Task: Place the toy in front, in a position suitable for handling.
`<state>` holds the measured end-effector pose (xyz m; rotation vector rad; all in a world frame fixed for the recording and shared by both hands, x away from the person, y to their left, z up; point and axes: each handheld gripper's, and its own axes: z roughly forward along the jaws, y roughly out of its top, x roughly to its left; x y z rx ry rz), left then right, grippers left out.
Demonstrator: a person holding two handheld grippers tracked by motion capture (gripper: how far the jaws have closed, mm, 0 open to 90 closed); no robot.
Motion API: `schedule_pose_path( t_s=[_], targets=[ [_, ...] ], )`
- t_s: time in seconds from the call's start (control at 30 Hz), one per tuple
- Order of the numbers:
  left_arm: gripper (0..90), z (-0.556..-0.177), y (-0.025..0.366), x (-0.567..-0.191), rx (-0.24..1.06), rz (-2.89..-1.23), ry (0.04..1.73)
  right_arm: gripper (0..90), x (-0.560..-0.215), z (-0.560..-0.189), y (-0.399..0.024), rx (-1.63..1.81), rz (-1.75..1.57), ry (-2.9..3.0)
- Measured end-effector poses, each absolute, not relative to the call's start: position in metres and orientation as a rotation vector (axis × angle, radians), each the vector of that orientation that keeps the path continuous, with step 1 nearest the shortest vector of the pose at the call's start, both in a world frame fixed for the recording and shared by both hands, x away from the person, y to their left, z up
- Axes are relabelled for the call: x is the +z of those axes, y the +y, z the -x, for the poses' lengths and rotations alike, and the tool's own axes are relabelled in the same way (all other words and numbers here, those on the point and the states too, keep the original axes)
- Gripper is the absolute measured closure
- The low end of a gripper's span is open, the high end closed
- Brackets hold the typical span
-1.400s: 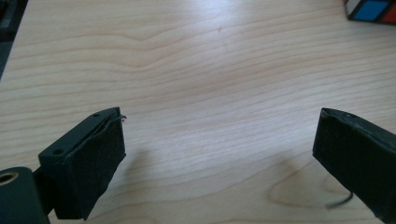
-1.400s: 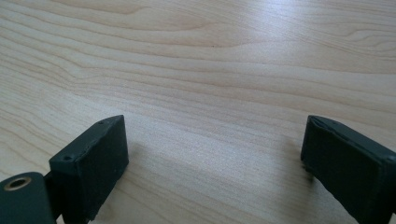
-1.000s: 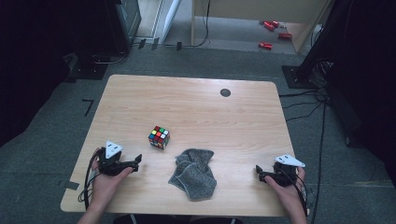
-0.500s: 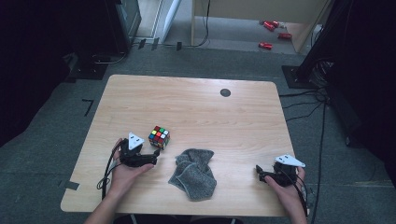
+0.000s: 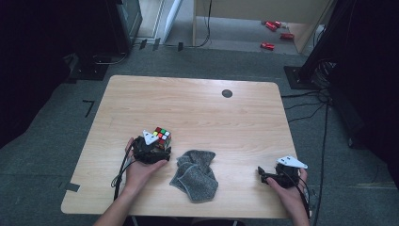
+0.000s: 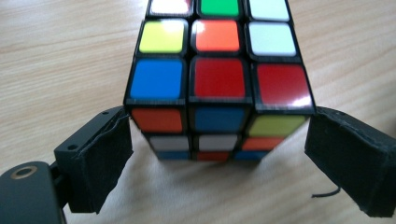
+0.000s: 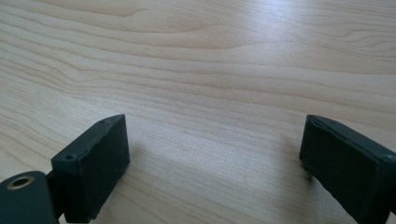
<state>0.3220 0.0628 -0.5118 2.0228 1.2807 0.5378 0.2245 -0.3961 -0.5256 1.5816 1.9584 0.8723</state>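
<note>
Plastic and rigid, the multicoloured twisty puzzle cube (image 6: 219,77) stands on the pale wooden table (image 5: 197,110) near its front left part, just left of a crumpled grey cloth (image 5: 195,175). The left gripper (image 6: 219,154) has its padded black jaws spread wide, one on each side of the cube's near lower corners and not pressing yet. Likely light and stiff, with smooth glossy stickers, the cube could slip or twist a layer, so the flat opposite side faces, held squarely at mid-height, look the best hold. The right gripper (image 7: 212,163) rests at the front right with jaws apart over bare wood. Cut off by the frame is the cube's far top edge in the left gripper view, and its underside is hidden.
</note>
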Motion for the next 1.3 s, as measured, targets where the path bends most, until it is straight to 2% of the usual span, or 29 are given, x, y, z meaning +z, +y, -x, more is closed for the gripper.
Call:
schedule_pose_path(
  t_s=[0.13, 0.17, 0.37, 0.47, 0.53, 0.93, 1.03, 1.3],
  targets=[
    [10.4, -0.325, 0.060, -0.512, 0.550, -2.014, 1.281, 7.9, -0.526, -0.224, -0.396, 0.871, -1.581, 1.960],
    [16.3, -0.325, 0.059, -0.512, 0.563, -2.009, 1.277, 7.9, -0.526, -0.224, -0.396, 0.871, -1.581, 1.959],
    [17.8, -0.331, 0.054, -0.513, 0.577, -2.033, 1.297, 7.9, -0.526, -0.224, -0.396, 0.871, -1.581, 1.960],
    [31.5, -0.331, 0.055, -0.513, 0.596, -2.023, 1.299, 7.9, -0.526, -0.224, -0.396, 0.871, -1.580, 1.960],
    [33.2, -0.332, 0.056, -0.513, 0.590, -2.018, 1.278, 7.9, -0.526, -0.224, -0.396, 0.871, -1.580, 1.960],
    [34.3, -0.319, 0.064, -0.503, 0.577, -2.001, 1.197, 8.6, -0.525, -0.225, -0.396, 0.868, -1.574, 1.970],
    [34.3, -0.310, 0.069, -0.495, 0.560, -1.987, 1.167, 13.1, -0.523, -0.224, -0.394, 0.865, -1.564, 1.964],
    [34.4, -0.293, 0.076, -0.482, 0.563, -2.001, 1.080, 13.1, -0.511, -0.224, -0.377, 0.923, -1.506, 1.976]
  ],
)
